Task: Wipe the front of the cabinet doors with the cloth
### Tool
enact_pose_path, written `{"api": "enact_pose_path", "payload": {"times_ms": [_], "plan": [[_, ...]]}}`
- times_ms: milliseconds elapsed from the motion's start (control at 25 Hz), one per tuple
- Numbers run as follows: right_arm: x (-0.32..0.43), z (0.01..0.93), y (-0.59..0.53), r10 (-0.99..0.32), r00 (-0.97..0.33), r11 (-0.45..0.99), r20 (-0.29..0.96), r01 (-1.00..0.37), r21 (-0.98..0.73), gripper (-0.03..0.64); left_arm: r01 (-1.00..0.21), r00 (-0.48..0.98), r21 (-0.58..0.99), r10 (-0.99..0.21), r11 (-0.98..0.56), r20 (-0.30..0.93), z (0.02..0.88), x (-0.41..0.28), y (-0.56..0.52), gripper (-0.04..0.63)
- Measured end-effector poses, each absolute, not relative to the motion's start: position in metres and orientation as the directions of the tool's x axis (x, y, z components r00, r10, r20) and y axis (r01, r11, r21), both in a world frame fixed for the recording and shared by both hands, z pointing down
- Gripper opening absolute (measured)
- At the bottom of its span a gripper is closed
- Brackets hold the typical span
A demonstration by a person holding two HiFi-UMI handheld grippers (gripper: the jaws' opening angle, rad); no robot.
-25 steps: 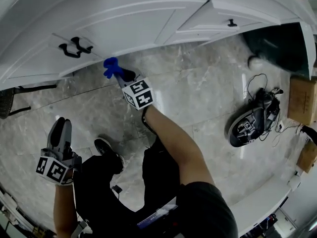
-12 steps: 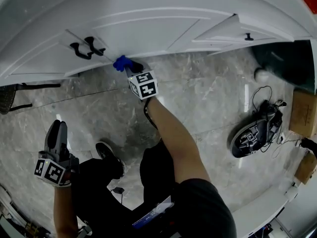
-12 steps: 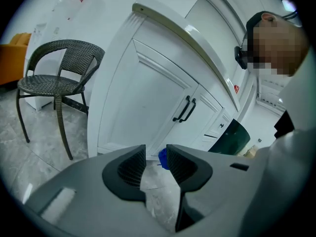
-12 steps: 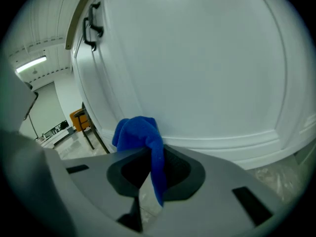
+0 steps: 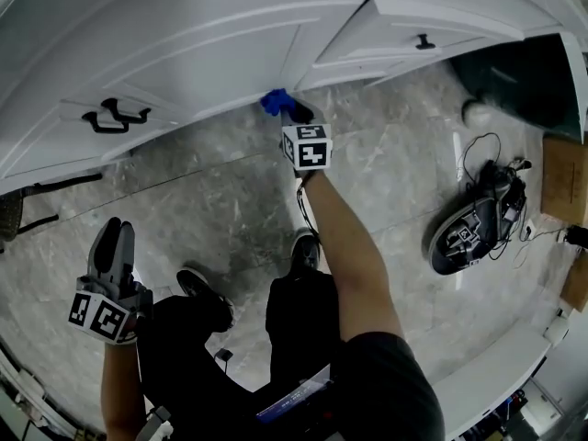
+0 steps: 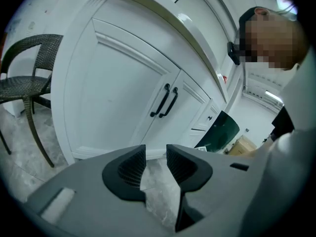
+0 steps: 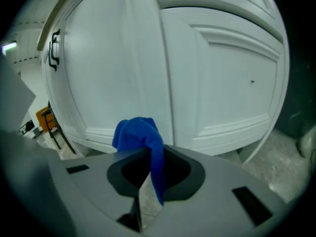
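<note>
Since the earlier frame the right tool (image 5: 294,111) has travelled rightward along the cabinet doors (image 5: 211,49), to 12 o'clock in the head view. Its jaws clamp the blue cloth (image 7: 140,132), bunched at the doors' lower edge. The cloth is probably light, soft and pliant, so grip a thick fold. The left tool (image 6: 155,164), at 8 o'clock, is slightly open and empty.

Blue cloth (image 7: 139,132) — bunched, near white cabinet doors (image 7: 222,78)

No legible words, brands or numbers anywhere. Only black-and-white square markers (image 5: 305,147), unreadable as text, on the left gripper (image 5: 112,237) at seven o'clock and the right gripper (image 5: 290,109) near twelve.
</note>
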State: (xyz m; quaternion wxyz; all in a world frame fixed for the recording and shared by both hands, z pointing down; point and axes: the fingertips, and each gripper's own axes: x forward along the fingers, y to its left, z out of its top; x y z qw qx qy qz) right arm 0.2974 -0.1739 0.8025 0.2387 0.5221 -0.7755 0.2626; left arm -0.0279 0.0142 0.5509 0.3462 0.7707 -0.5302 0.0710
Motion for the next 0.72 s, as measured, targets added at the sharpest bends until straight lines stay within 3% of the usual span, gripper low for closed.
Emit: {"api": "enact_pose_path", "payload": {"times_ms": [120, 400, 600, 720], "plan": [[0.326, 0.793, -0.177, -0.71, -0.304, 0.253, 0.635, -0.952, -0.173, 0.057, -0.87, 0.451, 0.427, -0.749, -0.247, 0.485, 0.55, -0.018, 0.014, 0.132], [0.327, 0.763, -0.167, -0.718, -0.326, 0.248, 0.616, -0.945, -0.212, 0.057, -0.867, 0.463, 0.433, -0.721, -0.247, 0.515, 0.548, -0.013, 0.026, 0.132], [0.301, 0.711, -0.142, -0.685, -0.422, 0.316, 0.595, -0.907, -0.279, 0.057, -0.883, 0.451, 0.385, -0.707, -0.267, 0.545, 0.519, -0.024, 0.032, 0.132], [0.287, 0.662, -0.117, -0.66, -0.482, 0.345, 0.576, -0.876, -0.337, 0.057, -0.87, 0.451, 0.443, -0.71, -0.215, 0.541, 0.493, -0.035, 0.039, 0.132]]}}
